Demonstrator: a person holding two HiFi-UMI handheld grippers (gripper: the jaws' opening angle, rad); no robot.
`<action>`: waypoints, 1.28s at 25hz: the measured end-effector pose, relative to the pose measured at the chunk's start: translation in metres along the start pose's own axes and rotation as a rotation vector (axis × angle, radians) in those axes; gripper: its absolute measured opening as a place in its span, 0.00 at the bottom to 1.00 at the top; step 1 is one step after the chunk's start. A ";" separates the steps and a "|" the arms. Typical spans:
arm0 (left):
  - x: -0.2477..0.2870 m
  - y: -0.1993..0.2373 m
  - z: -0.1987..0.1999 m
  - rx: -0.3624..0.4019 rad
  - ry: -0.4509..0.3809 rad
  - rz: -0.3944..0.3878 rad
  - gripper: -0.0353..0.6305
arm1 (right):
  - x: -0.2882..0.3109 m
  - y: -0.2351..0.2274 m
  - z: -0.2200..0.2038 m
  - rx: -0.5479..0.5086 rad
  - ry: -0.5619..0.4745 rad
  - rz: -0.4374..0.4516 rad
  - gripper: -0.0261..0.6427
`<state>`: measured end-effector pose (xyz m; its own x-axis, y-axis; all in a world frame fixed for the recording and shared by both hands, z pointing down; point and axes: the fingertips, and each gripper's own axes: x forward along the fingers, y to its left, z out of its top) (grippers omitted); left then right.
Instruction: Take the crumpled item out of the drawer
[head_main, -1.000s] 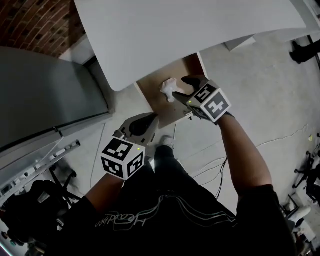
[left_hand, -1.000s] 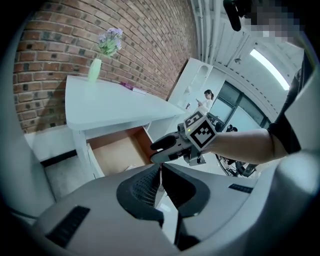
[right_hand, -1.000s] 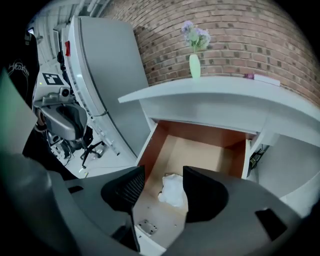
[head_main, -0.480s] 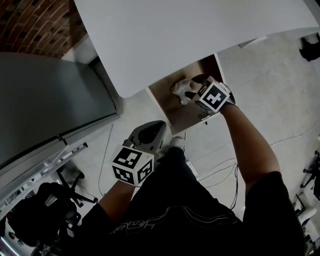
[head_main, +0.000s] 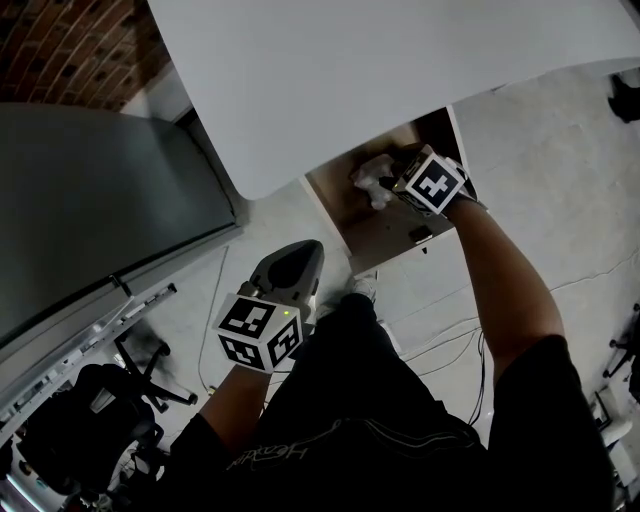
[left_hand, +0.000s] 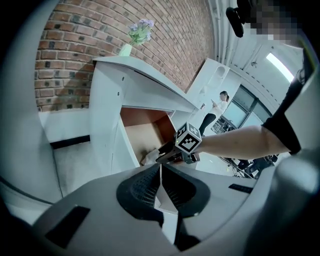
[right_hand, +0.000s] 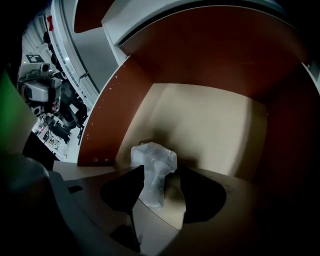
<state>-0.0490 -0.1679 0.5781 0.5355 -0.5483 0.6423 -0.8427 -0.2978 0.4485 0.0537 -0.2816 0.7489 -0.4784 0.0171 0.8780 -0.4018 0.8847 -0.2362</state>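
The crumpled white item (head_main: 372, 180) lies on the pale floor of the open wooden drawer (head_main: 385, 240) under the white desktop. My right gripper (head_main: 394, 172) reaches into the drawer. In the right gripper view the crumpled item (right_hand: 155, 167) stands between the jaws of my right gripper (right_hand: 162, 175). The left jaw touches it and a gap shows at the right jaw, so the gripper is open around it. My left gripper (head_main: 305, 252) hangs lower, outside the drawer. In its own view my left gripper (left_hand: 160, 167) has its jaws together and holds nothing.
A white desktop (head_main: 380, 70) overhangs the drawer. To the left stands a grey cabinet (head_main: 100, 200) against a brick wall (head_main: 60, 50). Cables (head_main: 440, 340) run over the concrete floor. A black chair (head_main: 90, 410) sits at lower left. A flower vase (left_hand: 131, 42) tops the desk.
My right gripper has gone deeper into the drawer and its jaws now stand around the crumpled item. The left gripper has stayed low outside the drawer.
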 end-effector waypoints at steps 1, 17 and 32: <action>0.000 0.002 0.001 -0.001 -0.003 0.003 0.10 | 0.002 0.000 0.001 0.010 -0.005 0.006 0.39; -0.002 0.003 0.000 0.018 -0.006 -0.006 0.10 | 0.007 0.015 0.006 -0.032 -0.002 0.032 0.16; -0.033 -0.012 0.017 -0.009 0.023 -0.030 0.10 | -0.078 0.033 0.053 0.092 -0.157 -0.022 0.15</action>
<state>-0.0578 -0.1596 0.5414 0.5614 -0.5214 0.6427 -0.8261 -0.3064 0.4730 0.0359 -0.2787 0.6504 -0.5813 -0.0813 0.8096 -0.4803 0.8375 -0.2607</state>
